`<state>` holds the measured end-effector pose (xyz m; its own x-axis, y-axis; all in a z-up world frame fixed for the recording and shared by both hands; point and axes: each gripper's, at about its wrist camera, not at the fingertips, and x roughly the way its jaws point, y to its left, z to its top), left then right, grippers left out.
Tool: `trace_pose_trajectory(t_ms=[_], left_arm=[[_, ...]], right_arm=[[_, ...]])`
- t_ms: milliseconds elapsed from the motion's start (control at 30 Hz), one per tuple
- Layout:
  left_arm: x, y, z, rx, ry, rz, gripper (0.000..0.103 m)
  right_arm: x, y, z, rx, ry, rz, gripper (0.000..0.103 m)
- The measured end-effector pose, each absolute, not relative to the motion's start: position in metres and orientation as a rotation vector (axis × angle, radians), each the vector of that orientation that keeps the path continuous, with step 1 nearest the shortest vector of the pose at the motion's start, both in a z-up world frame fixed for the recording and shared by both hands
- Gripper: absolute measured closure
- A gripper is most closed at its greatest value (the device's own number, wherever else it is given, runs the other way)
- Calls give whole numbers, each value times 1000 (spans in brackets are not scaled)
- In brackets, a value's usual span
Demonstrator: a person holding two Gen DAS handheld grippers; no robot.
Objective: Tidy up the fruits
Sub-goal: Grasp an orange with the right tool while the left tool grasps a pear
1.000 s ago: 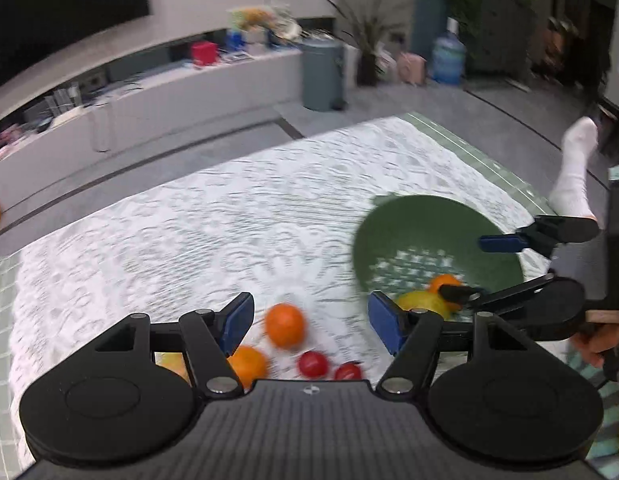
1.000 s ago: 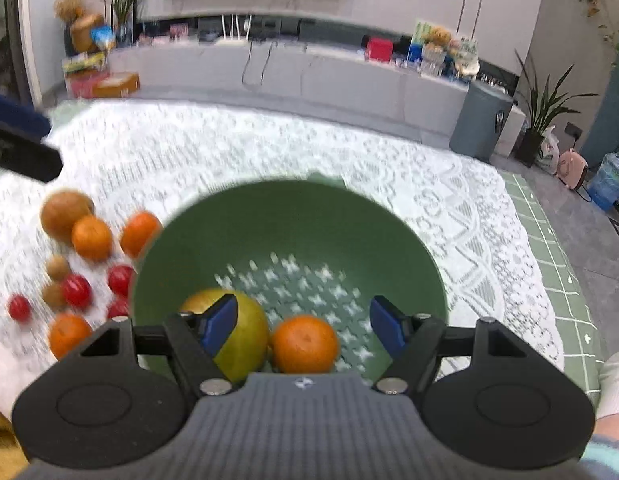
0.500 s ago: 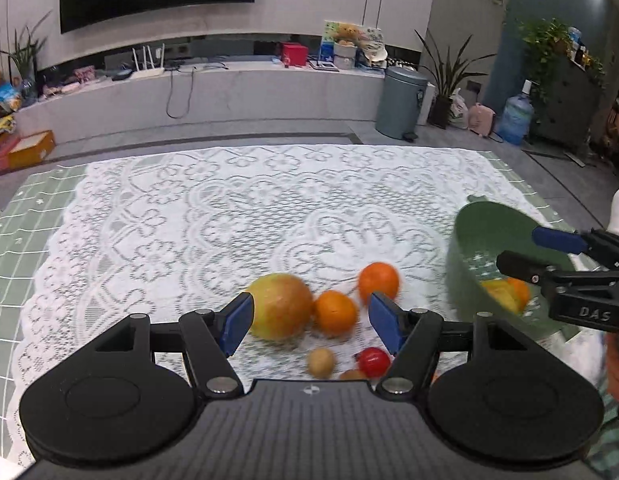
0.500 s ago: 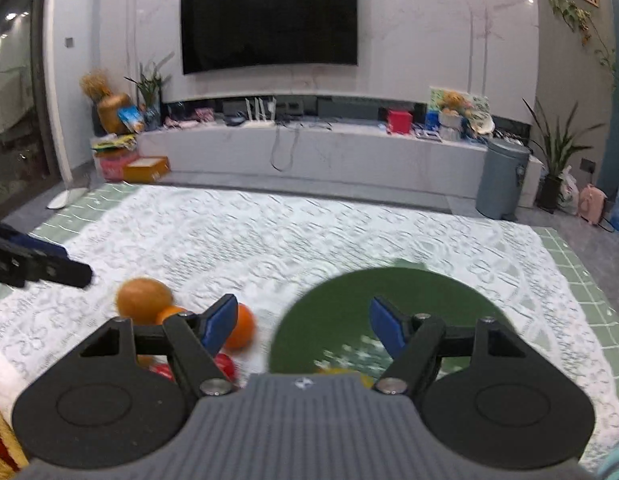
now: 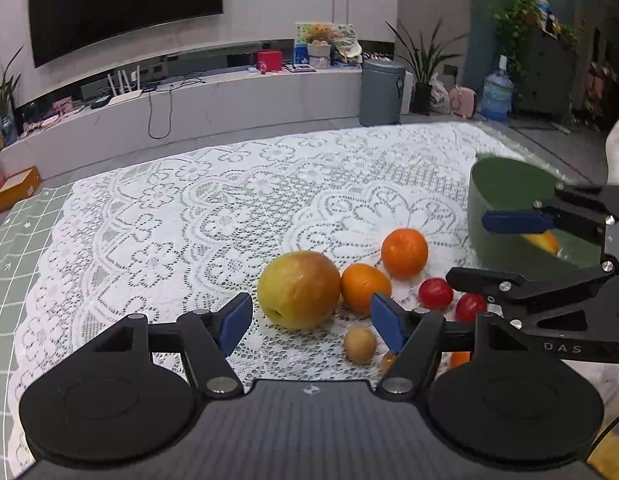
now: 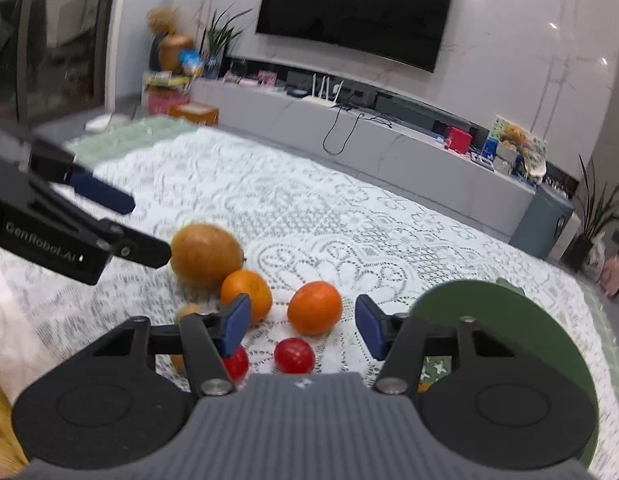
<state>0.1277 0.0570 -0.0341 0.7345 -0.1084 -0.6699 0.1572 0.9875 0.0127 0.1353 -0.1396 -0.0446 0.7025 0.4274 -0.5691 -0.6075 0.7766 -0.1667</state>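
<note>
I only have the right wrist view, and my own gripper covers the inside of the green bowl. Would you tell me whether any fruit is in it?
Observer: Yes. The left wrist view shows a yellow-orange fruit inside the green bowl, past the right gripper.
Operator: Thank you. Is anything gripped on the left?
Observer: No. The left gripper is open, and the big fruit lies just ahead of its pads, ungripped.
Operator: Is there anything that I only half see?
Observer: A small brown fruit lies on the lace cloth, clear of the big fruit, beside the left gripper's right-hand pad.
</note>
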Motion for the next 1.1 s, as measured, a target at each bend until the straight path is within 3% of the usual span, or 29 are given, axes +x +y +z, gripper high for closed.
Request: trace_pose_trajectory(t_ms=[367,1100], left_arm=[[151,55,-59,219,778,-208,23],[173,63,-75,195,720,-270,20]], right_arm=[[166,-100,-69,-554,557,517,60],[201,-89,-83,-515,647,538,60]])
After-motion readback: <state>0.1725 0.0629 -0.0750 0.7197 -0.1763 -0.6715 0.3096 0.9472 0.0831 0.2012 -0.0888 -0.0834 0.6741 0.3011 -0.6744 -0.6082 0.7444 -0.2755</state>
